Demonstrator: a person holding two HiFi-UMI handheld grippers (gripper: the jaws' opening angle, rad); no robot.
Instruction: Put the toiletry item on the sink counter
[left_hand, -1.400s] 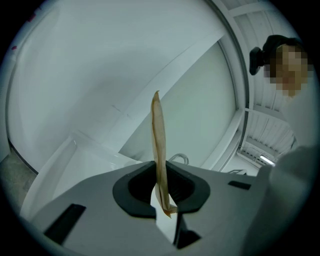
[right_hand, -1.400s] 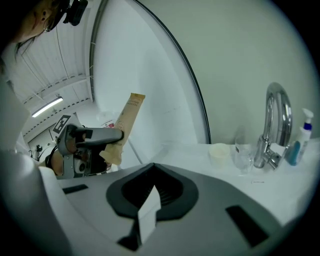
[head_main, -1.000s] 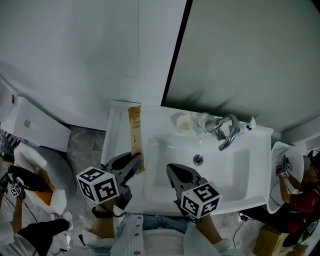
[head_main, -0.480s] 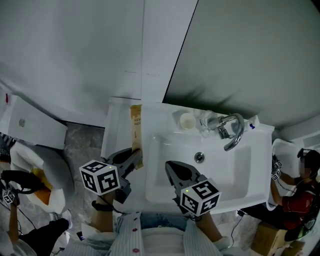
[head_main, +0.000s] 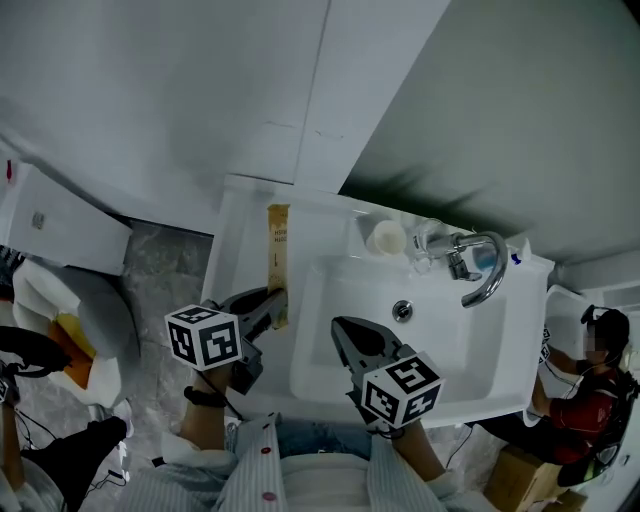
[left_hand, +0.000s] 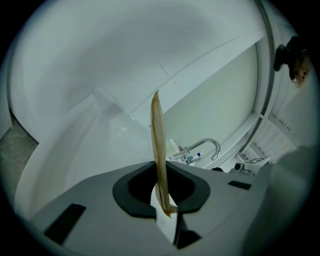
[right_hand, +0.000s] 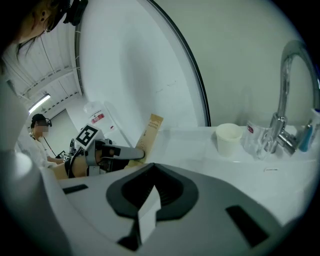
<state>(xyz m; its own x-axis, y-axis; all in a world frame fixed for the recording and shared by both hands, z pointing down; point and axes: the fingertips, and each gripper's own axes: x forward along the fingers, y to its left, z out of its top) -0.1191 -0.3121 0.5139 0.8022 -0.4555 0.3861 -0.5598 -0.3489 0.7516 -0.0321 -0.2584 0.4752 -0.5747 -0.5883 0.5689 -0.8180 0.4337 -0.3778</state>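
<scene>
The left gripper (head_main: 272, 305) has its jaws nearly together, and they press on the near end of one flat brown paper packet (head_main: 277, 250). In the left gripper view the packet (left_hand: 158, 145) is seen by its thin edge, so its flat faces lie against the two pads. Its long axis continues the line of the jaws, and the free end points away from the gripper toward the wall behind the sink. From the right gripper view the packet (right_hand: 149, 131) rises a little toward that far end. It stays over the strip of the sink counter (head_main: 240, 230) just left of the basin (head_main: 440, 340); I cannot tell if it touches the counter.

The right gripper (head_main: 345, 332) is the second of the two tools. It hangs over the near edge of the basin, to the right of the left gripper and apart from it. Its jaws are together and hold nothing.

Further from the tools, on the back of the counter, there are one paper cup (head_main: 386, 238), one clear wrapped cup (head_main: 425, 240) just beside it, and one curved faucet (head_main: 480, 270). All of them are to the right of the packet's far end.
</scene>
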